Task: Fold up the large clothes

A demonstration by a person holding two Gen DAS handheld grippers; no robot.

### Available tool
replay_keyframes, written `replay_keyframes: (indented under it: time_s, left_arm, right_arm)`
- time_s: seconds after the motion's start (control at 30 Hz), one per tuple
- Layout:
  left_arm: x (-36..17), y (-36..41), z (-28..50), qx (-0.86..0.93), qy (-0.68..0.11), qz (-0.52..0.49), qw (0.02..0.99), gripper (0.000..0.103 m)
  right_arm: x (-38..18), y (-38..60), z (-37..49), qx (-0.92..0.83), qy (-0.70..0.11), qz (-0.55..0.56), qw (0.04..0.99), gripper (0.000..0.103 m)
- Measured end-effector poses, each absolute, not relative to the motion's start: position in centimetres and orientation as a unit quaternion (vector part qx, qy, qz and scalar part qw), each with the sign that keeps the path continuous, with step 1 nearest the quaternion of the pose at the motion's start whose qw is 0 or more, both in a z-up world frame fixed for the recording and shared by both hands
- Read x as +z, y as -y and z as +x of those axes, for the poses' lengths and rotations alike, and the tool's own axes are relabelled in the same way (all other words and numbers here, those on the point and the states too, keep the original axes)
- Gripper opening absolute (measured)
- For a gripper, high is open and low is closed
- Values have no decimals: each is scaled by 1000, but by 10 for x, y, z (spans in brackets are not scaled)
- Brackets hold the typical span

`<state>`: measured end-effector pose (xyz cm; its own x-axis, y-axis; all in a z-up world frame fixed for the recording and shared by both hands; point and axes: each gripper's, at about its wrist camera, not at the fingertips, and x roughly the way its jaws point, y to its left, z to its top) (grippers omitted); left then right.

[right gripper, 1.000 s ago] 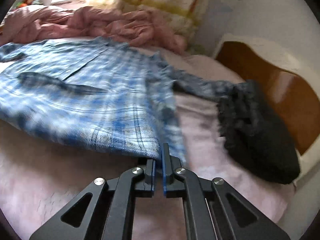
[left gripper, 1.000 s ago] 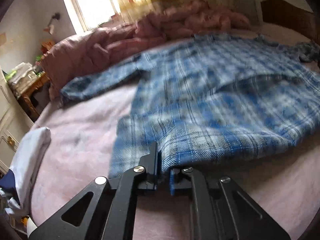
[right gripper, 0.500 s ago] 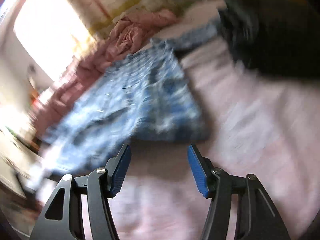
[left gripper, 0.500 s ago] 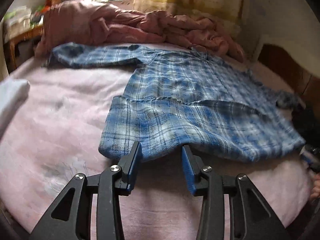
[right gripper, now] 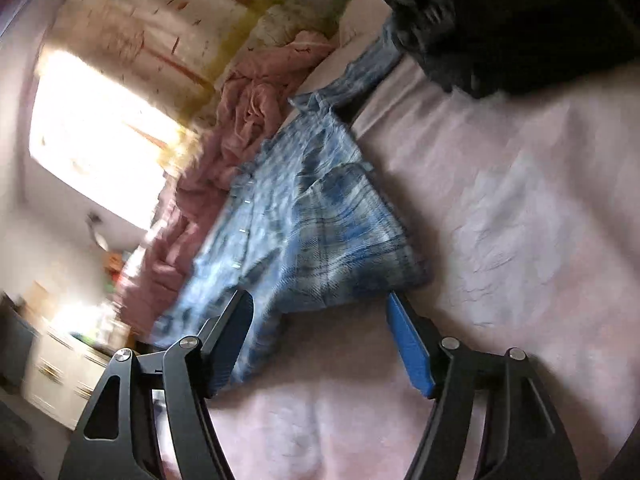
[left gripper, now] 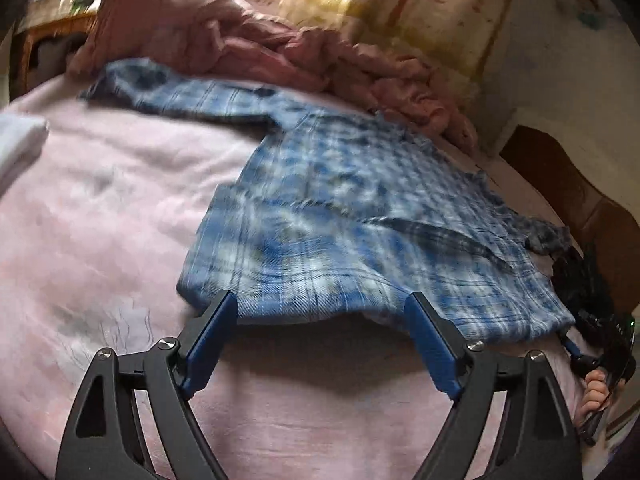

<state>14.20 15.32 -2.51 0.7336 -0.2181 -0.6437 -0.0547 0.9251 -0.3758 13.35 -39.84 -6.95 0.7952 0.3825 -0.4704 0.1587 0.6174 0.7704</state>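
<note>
The pink bed [left gripper: 100,208] carries the blue plaid shirt [left gripper: 360,240] spread flat, hem nearest. At that hem the left gripper [left gripper: 322,320] and right gripper [right gripper: 320,312] have just been opening; both stand wide, holding nothing. Next, regrip one sleeve cleanly, pinching a single layer.

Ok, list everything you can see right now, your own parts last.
blue plaid flannel shirt: one, blue and white, spread flat on the bed, hem nearest the grippers
pink bed sheet: one, pale pink, under the shirt
crumpled pink duvet: one, dusty pink, heaped behind the shirt
black fuzzy garment: one, black, beyond the shirt's far sleeve
white folded cloth: one, white, at the bed's left edge
left gripper: black with blue pads, just opened, empty
right gripper: same, just opened, empty
</note>
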Motion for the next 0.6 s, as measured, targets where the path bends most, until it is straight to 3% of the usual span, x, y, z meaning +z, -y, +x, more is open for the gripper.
replay_keyframes:
  time_s: [0.1,0.17,0.23,0.37,0.53,0.6]
  left_arm:
    - [-29,-153,142,-11,-362,-173,916,84]
    - [-28,-150,141,0,-356,-155,922,84]
    - [-26,-147,139,8,-346,-142,927,84]
    - [-21,-144,135,25,-328,-115,937,84]
    - [-20,-145,136,38,-329,-103,938,84]
    - [-23,-147,138,44,-336,-105,935,84]
  right_arm:
    - [-71,399,140,43,-311,438,842,68]
    - [-70,393,149,2,-324,411,852,49]
    - [-72,388,158,-49,-344,370,862,6]
    - [-57,385,150,-78,-319,333,884,3]
    - [-13,354,119,-144,-233,171,946,3]
    - [-18,361,117,-148,-252,182,939,3]
